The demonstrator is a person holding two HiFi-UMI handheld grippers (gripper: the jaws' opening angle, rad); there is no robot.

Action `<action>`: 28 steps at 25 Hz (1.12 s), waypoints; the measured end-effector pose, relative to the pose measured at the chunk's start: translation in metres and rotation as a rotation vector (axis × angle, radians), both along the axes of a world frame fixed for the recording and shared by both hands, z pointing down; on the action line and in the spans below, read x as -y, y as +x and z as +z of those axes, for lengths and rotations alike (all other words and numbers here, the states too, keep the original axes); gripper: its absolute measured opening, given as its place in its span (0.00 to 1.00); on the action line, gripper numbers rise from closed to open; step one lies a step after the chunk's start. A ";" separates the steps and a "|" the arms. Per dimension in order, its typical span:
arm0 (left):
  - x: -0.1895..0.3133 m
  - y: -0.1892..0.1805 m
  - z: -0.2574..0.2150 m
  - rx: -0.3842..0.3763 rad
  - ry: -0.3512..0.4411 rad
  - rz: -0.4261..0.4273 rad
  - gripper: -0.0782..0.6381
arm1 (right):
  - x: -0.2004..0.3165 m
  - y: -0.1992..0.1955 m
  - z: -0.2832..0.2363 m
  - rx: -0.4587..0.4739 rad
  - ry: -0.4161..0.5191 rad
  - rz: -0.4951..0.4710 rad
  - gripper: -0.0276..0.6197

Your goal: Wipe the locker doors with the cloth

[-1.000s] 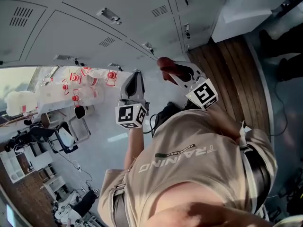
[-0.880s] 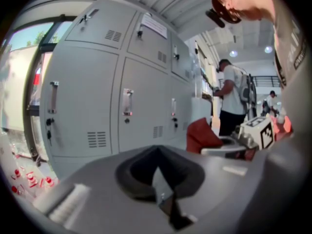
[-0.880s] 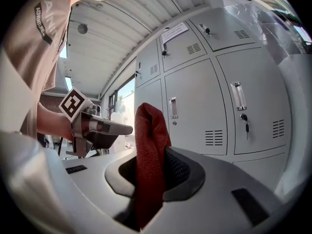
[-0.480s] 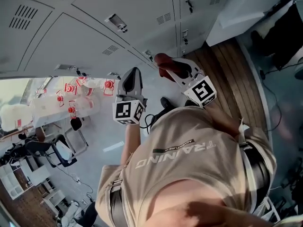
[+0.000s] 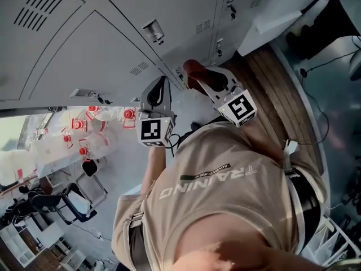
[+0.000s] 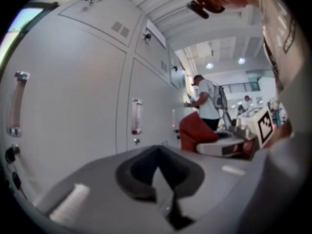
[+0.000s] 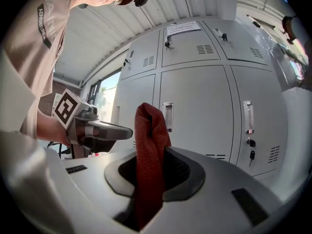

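Observation:
Grey locker doors (image 5: 113,44) fill the top of the head view, with handles and vent slots. My right gripper (image 5: 198,79) is shut on a dark red cloth (image 5: 193,72), held a short way off the lockers at their lower doors. In the right gripper view the cloth (image 7: 148,150) stands up out of the jaws in front of a door (image 7: 195,111). My left gripper (image 5: 159,92) hangs beside it to the left, shut with nothing in it. From the left gripper (image 6: 158,174) view, the cloth (image 6: 195,130) shows to the right.
A strip of wooden floor (image 5: 282,95) runs along the lockers' foot, with a white unit (image 5: 282,10) at its far end. A table with red-capped bottles (image 5: 84,134) and an office chair (image 5: 73,199) stand at the left. Another person (image 6: 204,104) stands further along the lockers. Keys (image 7: 251,152) hang in one lock.
The head view has swung so the lockers loom larger and the room at the left slides down. Both grippers keep their places side by side; the cloth stays held.

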State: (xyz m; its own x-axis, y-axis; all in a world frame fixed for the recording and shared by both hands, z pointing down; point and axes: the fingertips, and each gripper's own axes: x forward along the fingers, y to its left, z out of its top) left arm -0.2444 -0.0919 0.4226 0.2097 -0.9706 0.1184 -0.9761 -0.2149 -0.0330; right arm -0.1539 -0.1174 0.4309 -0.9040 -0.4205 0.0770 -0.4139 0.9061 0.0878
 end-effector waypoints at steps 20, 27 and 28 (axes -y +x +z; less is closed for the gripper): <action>0.037 -0.022 -0.004 -0.074 -0.014 -0.152 0.12 | 0.047 -0.026 -0.009 -0.022 0.048 -0.156 0.14; 0.052 -0.012 -0.010 -0.049 -0.019 -0.273 0.12 | 0.059 -0.025 -0.003 -0.047 0.040 -0.325 0.14; 0.052 -0.013 -0.010 -0.051 -0.021 -0.286 0.12 | 0.060 -0.026 -0.002 -0.051 0.047 -0.342 0.14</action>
